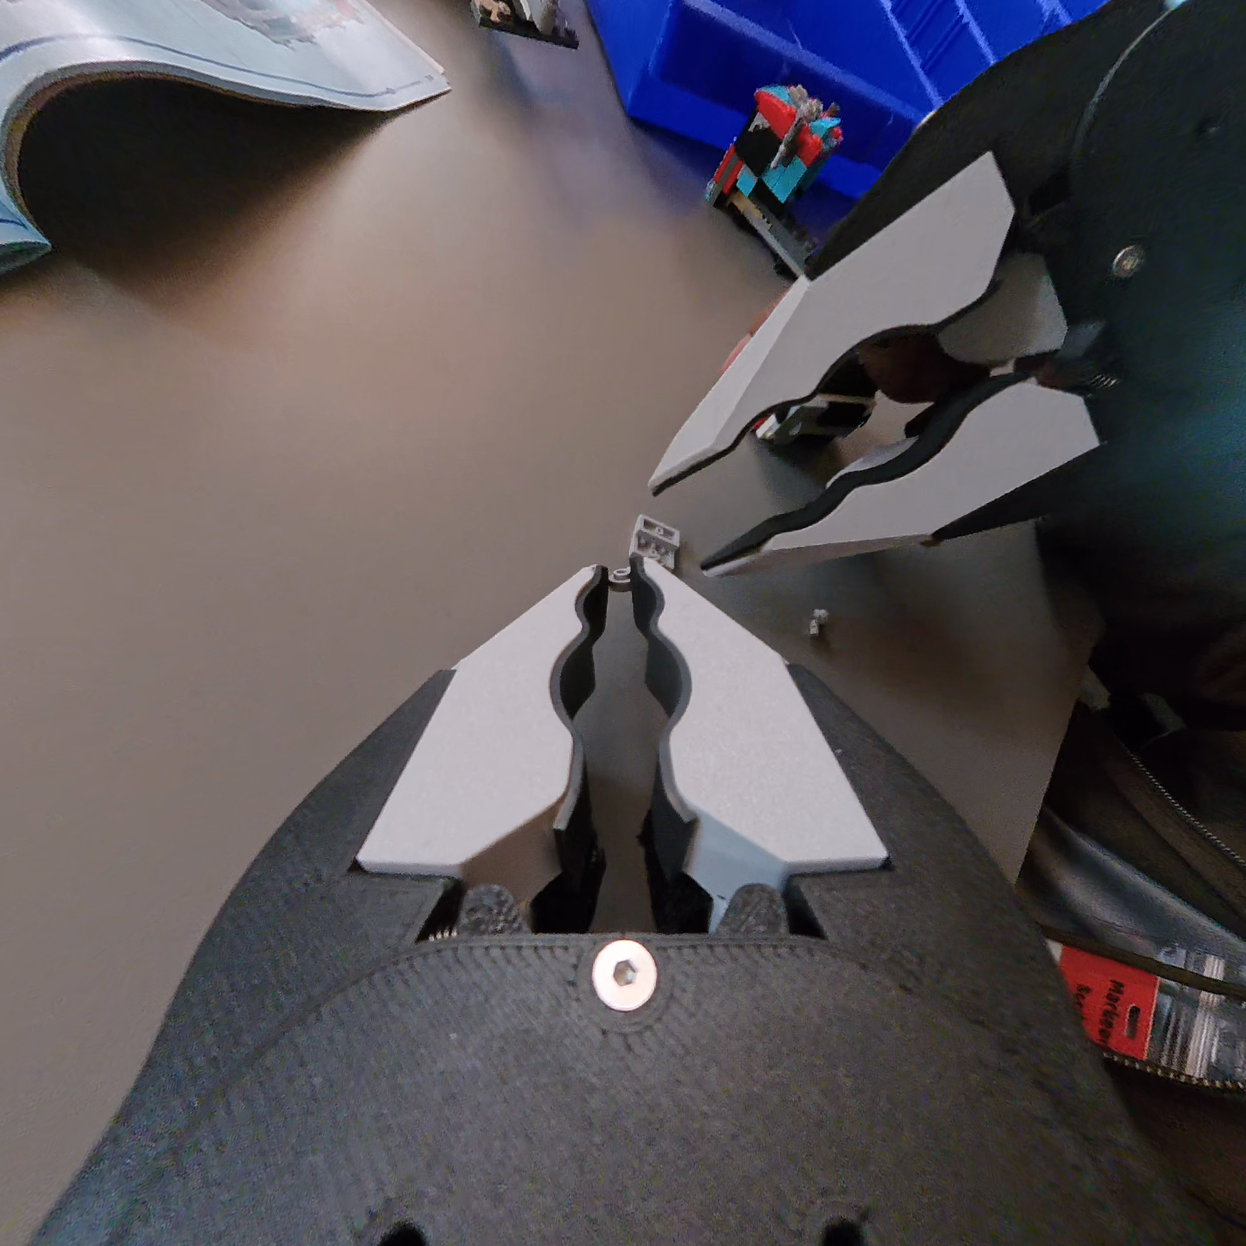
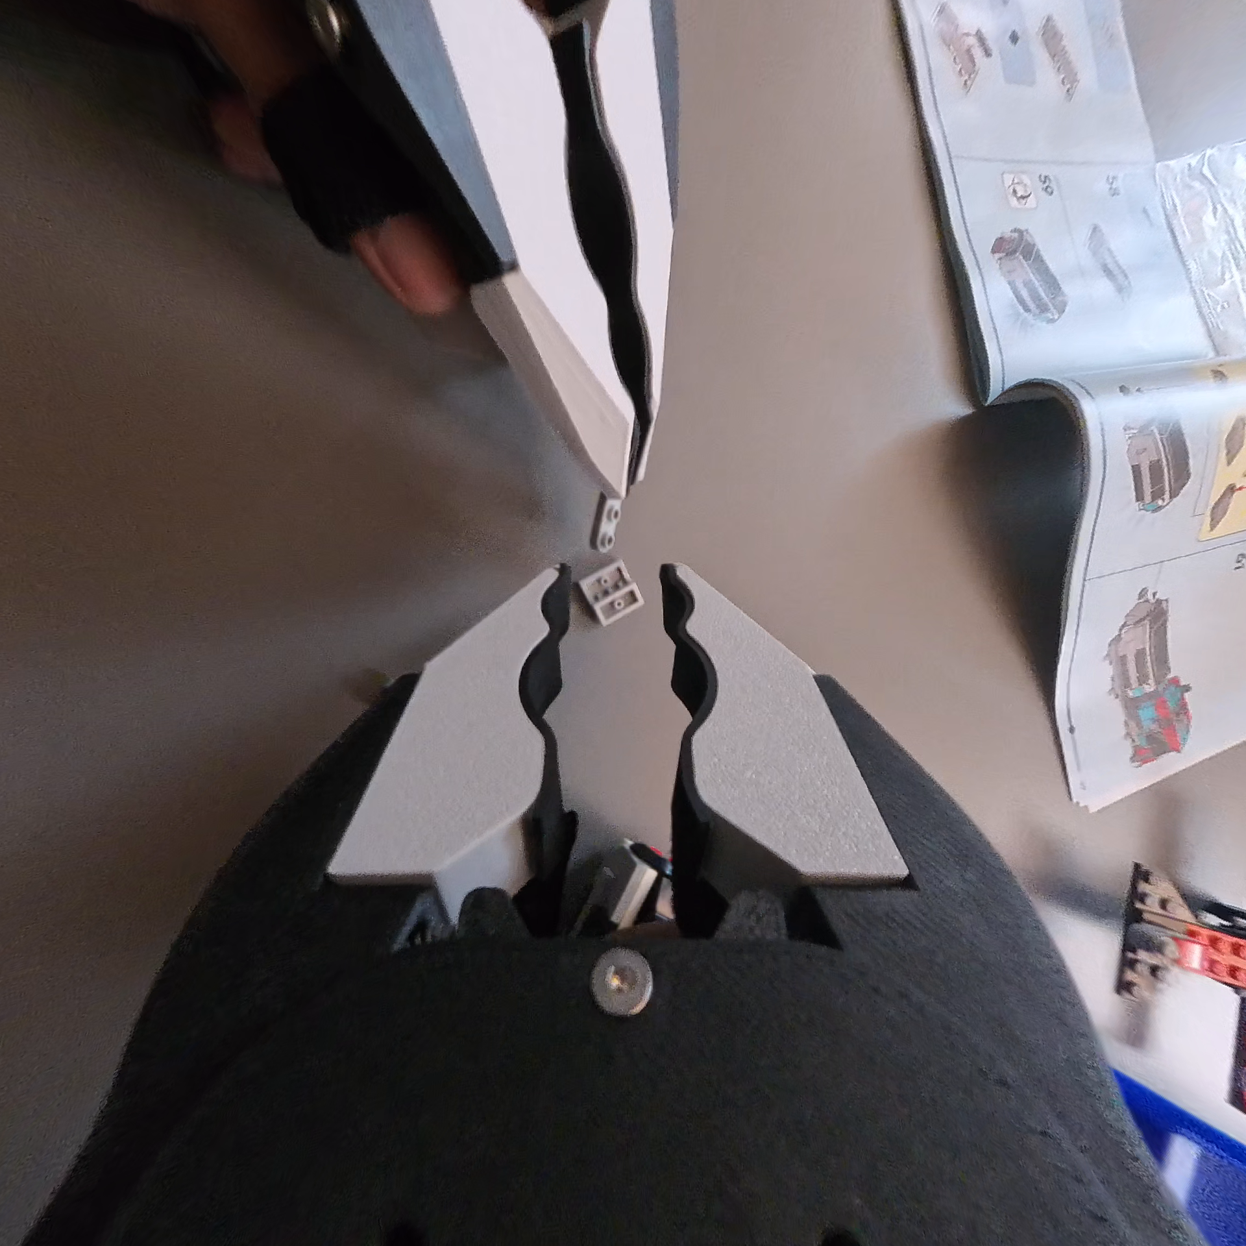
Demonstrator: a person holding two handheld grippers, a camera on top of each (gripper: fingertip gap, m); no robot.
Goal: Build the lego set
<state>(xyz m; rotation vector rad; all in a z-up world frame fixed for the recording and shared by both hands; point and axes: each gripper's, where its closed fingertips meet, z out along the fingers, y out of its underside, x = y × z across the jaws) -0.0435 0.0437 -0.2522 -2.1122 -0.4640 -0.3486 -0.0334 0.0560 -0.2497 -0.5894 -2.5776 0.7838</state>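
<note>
The left tool (image 1: 621, 573) pinches a thin pale-grey two-stud plastic plate (image 2: 605, 519) by one end, its jaws narrow. The right tool (image 2: 610, 588) stands wide and holds nothing. Between its black wavy pads (image 2: 677, 607) an upturned small grey plastic brick (image 2: 610, 600) lies on the matte brown surface (image 1: 283, 472), hollow underside showing, near the left pad. Closing squarely on its flat sides would likely grip best; the smooth plastic may slip. A glossy open paper booklet (image 2: 1011, 283) and a blue plastic bin (image 1: 775, 54) lie farther off.
</note>
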